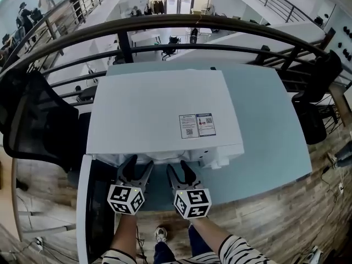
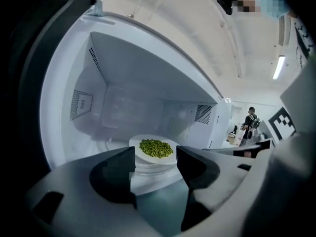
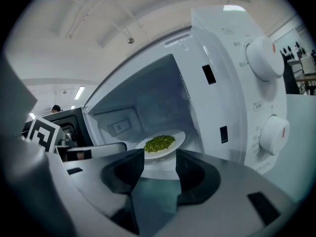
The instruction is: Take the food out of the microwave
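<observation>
A white microwave (image 1: 159,114) stands on a light blue table (image 1: 275,136), and its door (image 1: 88,213) is swung open to the left. Inside, on the turntable, a white plate (image 2: 138,143) carries a heap of green peas (image 2: 157,147); the right gripper view shows the same plate (image 3: 177,140) and peas (image 3: 159,142). My left gripper (image 1: 138,166) (image 2: 155,157) and right gripper (image 1: 179,170) (image 3: 160,157) hang side by side just in front of the opening, short of the plate. Both are open, with nothing between the jaws.
The microwave's two control knobs (image 3: 264,58) (image 3: 274,132) are on the panel right of the cavity. A black office chair (image 1: 33,125) stands left of the table, and a dark curved railing (image 1: 165,23) runs behind it. Wooden floor lies below the table's front edge.
</observation>
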Motion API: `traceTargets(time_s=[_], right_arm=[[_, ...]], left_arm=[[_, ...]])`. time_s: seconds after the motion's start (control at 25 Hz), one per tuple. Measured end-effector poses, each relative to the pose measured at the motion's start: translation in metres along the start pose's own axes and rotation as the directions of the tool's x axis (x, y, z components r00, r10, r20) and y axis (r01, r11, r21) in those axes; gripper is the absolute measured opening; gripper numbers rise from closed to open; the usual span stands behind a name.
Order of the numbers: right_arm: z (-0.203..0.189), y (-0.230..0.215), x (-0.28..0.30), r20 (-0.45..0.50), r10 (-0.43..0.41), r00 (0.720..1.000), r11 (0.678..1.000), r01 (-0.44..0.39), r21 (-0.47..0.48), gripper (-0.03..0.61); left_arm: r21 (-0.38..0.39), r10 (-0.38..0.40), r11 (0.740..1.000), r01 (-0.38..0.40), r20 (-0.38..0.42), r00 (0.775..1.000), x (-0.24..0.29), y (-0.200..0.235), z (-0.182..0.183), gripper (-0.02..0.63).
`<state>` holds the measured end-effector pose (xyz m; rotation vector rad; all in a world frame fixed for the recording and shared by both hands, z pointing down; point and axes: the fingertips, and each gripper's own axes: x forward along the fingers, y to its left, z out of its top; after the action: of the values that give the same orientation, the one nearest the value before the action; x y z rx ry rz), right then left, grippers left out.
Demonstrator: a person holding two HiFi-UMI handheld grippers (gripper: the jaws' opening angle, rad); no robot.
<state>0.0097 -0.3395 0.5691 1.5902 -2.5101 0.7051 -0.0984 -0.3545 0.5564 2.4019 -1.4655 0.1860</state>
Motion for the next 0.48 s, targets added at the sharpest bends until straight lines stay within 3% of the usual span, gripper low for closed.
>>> traceTargets(time_s=[0.48], right_arm=[[0.005, -0.008, 0.029, 0.025, -0.062, 0.998, 0.996, 0.06, 0.062, 0.209]], left_arm=[[-0.045, 0.015, 0.999, -0.018, -0.057, 0.998, 0.03, 0.027, 0.007, 0.245]])
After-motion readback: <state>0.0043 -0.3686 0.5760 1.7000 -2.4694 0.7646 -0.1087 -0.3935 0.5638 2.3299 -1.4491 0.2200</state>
